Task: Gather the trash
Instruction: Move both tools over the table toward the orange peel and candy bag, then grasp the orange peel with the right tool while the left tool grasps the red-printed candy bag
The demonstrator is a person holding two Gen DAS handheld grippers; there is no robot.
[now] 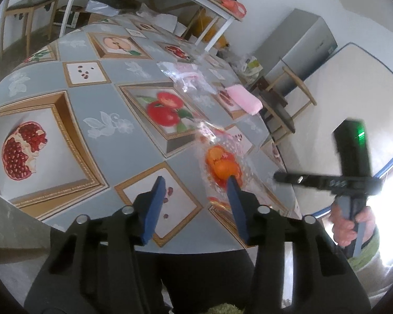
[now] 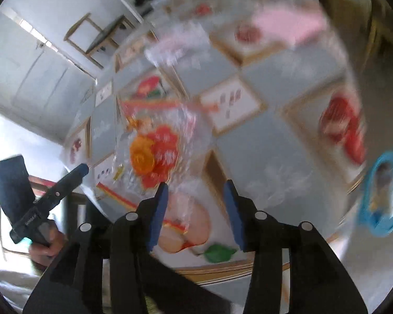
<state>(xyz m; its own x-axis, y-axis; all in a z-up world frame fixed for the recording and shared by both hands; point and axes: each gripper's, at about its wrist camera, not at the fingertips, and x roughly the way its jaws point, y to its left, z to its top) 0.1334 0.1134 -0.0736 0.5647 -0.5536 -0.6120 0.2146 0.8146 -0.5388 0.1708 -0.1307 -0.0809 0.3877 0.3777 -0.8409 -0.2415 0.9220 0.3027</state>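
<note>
Both tools, left (image 1: 196, 185) and right (image 2: 195, 189), half open, holding nothing. Clear wrapper with orange flower (image 1: 224, 168) flat on desk (image 1: 91, 99) near the edge, touching one left finger. Slide under an edge, pinch gently, lift slowly.

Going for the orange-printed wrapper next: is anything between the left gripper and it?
Nothing visible. The left gripper hangs open over the table, and the wrapper lies flat just past its right finger. The clear bag and pink pack lie farther back, out of the way.
</note>
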